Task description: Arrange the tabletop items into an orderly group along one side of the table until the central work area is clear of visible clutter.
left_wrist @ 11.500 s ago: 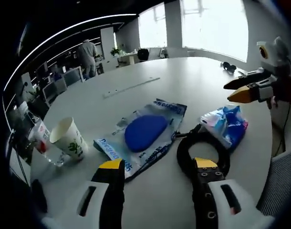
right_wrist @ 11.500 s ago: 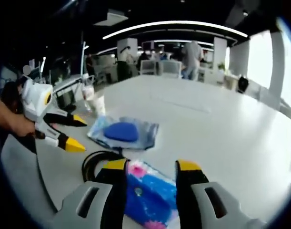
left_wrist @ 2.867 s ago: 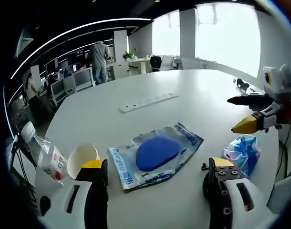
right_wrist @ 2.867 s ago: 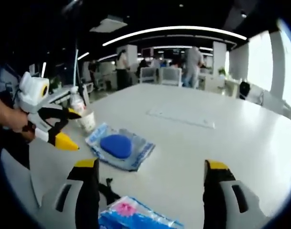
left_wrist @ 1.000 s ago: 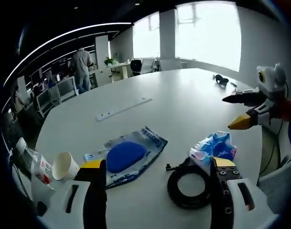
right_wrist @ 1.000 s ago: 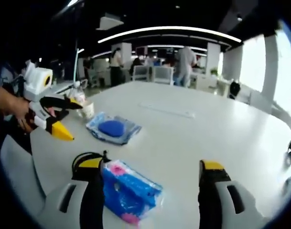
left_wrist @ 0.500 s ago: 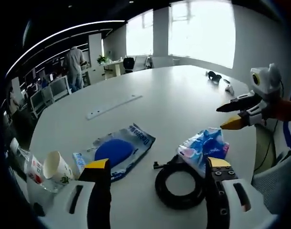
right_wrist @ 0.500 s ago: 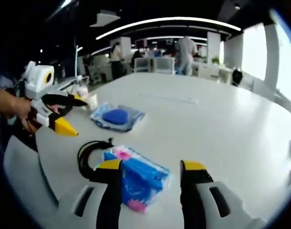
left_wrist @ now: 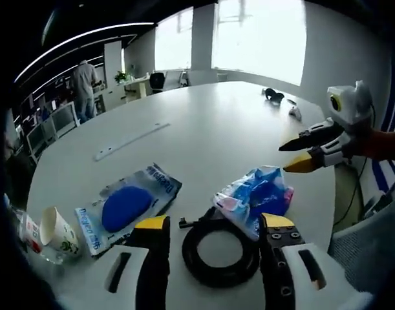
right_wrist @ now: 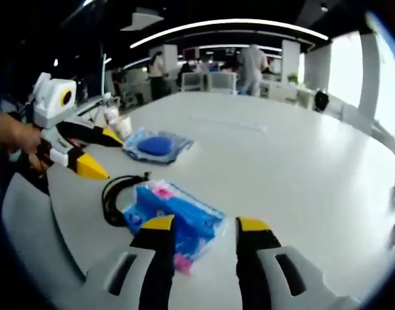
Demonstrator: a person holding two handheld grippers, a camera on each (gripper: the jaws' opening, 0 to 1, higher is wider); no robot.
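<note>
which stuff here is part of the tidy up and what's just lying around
Job: coiled black cable; crinkled blue and pink plastic packet; clear pouch with blue oval; white paper cup; small bottle.

Lying about: long white strip; dark objects at far edge.

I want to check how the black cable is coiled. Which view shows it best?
The left gripper view: the black cable coil lies as a full ring between that gripper's jaws, its loose end toward the blue packet. In the right gripper view the coil is seen edge-on, partly hidden behind the blue-and-pink bag.
</note>
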